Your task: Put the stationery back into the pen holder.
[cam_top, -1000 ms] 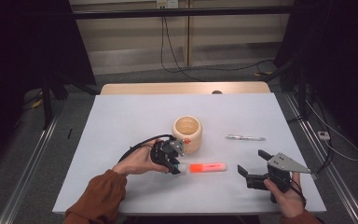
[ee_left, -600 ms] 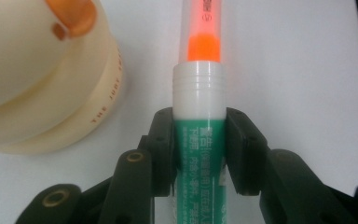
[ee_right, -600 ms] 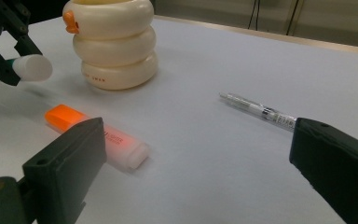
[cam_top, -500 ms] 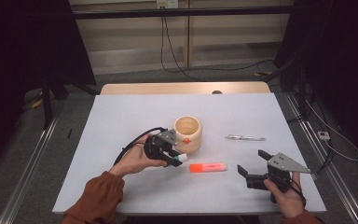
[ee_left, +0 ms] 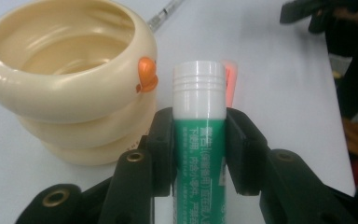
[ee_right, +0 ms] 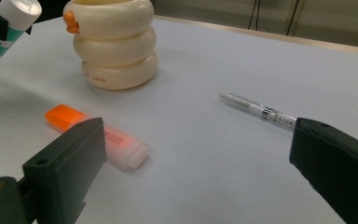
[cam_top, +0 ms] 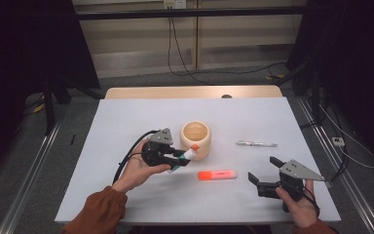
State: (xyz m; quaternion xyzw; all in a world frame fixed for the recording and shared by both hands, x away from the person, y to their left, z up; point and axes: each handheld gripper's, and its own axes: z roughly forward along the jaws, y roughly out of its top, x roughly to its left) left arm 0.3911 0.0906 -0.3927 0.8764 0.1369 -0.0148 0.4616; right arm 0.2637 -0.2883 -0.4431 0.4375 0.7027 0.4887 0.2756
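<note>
Now glue stick [ee_left: 199, 140] between left claw [ee_left: 199, 149] jaws

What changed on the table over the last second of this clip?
The left gripper, still shut on the green glue stick, carried it up and away from the person, from beside the orange highlighter to the cream holder. The highlighter, the pen, the holder and the open right gripper stayed put.
</note>
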